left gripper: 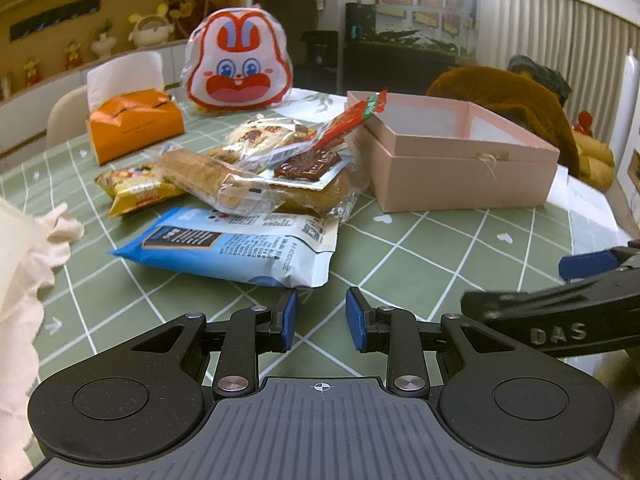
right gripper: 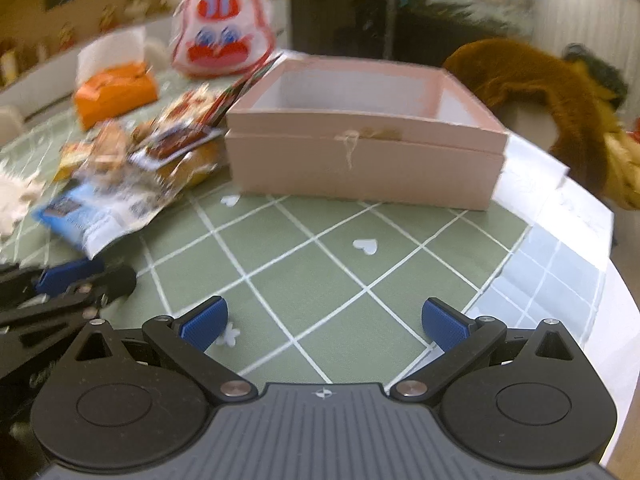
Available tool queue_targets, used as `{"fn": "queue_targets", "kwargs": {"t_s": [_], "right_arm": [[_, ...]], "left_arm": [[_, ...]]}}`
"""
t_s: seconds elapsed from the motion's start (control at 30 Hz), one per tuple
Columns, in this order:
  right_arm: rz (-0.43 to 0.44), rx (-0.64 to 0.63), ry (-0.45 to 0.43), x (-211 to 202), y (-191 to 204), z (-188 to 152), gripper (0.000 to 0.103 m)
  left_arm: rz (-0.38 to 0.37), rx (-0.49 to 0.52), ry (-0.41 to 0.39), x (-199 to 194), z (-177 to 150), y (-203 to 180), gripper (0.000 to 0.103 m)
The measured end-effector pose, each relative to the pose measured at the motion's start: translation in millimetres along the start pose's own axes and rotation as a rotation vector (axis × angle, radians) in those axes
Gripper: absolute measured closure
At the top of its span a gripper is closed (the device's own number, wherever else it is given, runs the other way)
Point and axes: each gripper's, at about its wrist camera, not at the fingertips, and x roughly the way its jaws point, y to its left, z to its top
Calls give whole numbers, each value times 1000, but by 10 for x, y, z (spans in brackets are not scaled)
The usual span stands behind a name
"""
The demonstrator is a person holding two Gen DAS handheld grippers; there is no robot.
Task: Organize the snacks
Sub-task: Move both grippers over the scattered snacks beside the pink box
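Observation:
A pile of snacks lies on the green checked tablecloth (left gripper: 420, 256): a blue and white bag (left gripper: 236, 246) in front, a clear-wrapped bread (left gripper: 224, 184), a yellow packet (left gripper: 136, 192), a brown flat packet (left gripper: 308, 166), a red stick packet (left gripper: 352, 120) leaning on the open pink box (left gripper: 460, 160). My left gripper (left gripper: 321, 318) is open and empty, just short of the blue bag. My right gripper (right gripper: 324, 322) is wide open and empty, in front of the pink box (right gripper: 360, 156); the snack pile (right gripper: 132, 168) is at its left, blurred.
An orange tissue box (left gripper: 134, 126) and a rabbit-face bag (left gripper: 238, 62) stand behind the pile. A brown plush (left gripper: 516, 108) lies behind the box. White cloth (left gripper: 28, 256) is at the left edge. The table's edge (right gripper: 592, 264) runs at the right.

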Motion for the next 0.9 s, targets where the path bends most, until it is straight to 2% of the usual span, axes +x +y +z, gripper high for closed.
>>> {"fn": "queue_targets", "kwargs": {"t_s": [0.23, 0.43, 0.5, 0.57, 0.67, 0.8, 0.9], "right_arm": [[36, -44, 94, 22, -24, 95, 0], [79, -108, 167, 97, -19, 238, 0], [51, -134, 160, 62, 11, 345, 14], [17, -156, 101, -32, 46, 534, 14], [51, -142, 52, -109, 62, 981, 13], [100, -55, 65, 74, 93, 1627, 13], [91, 9, 86, 361, 155, 1941, 16]], "left_arm": [[-69, -156, 162, 13, 328, 178, 72], [-88, -224, 160, -148, 648, 320, 72], [-59, -242, 165, -202, 735, 379, 72], [-33, -276, 187, -227, 779, 444, 72], [-45, -338, 208, -237, 805, 540, 72], [-60, -358, 205, -249, 803, 554, 72], [-82, -352, 206, -243, 787, 562, 72]]}}
